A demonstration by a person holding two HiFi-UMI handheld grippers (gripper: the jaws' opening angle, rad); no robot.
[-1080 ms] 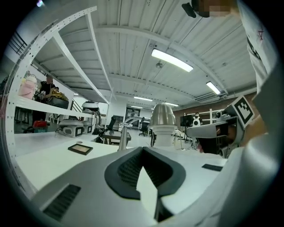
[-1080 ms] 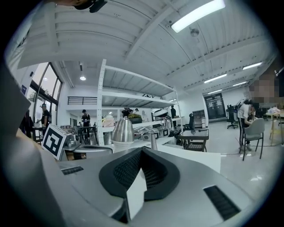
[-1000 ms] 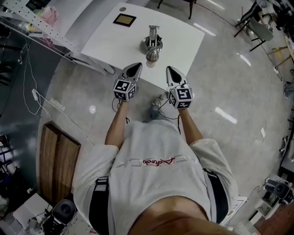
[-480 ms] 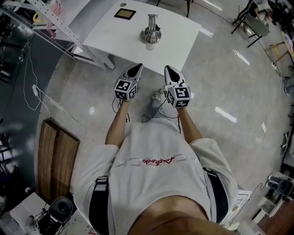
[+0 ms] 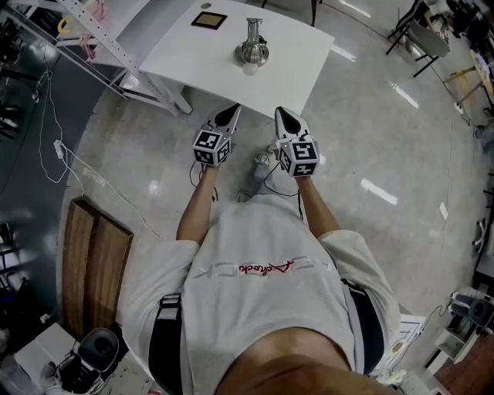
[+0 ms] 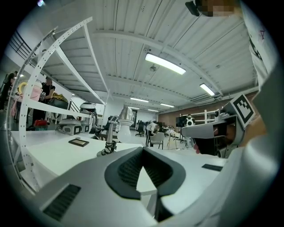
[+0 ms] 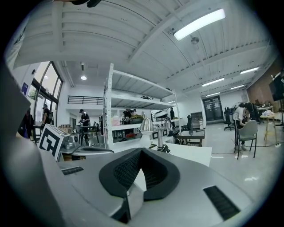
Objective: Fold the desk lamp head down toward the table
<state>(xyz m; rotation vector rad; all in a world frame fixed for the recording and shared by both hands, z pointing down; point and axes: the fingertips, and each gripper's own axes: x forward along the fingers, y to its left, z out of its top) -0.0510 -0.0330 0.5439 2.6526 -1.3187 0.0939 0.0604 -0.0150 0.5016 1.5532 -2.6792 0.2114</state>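
A silver desk lamp (image 5: pixel 252 48) stands on the white table (image 5: pixel 193 58), far ahead of both grippers. Its shade and white bulb (image 6: pixel 124 129) hang beside the upright stem (image 6: pixel 109 138). In the right gripper view the lamp (image 7: pixel 156 131) shows small near the table's corner. My left gripper (image 5: pixel 231 111) and right gripper (image 5: pixel 279 113) are side by side over the floor, just short of the table's near edge. Both point at the lamp, and both are shut with nothing in them. Their pads meet at the left gripper's (image 6: pixel 142 149) and the right gripper's (image 7: pixel 141 150) tips.
A small dark framed square (image 5: pixel 209 20) lies at the table's far left. A white shelving rack (image 5: pixel 93 31) runs along the table's left side. A wooden bench (image 5: pixel 96 266) and a floor cable (image 5: pixel 73 166) lie to my left, with chairs (image 5: pixel 421 35) far right.
The table and lamp have drawn away toward the top of the head view. Both shut grippers, earlier reaching over the table's near edge, now sit back over the floor.
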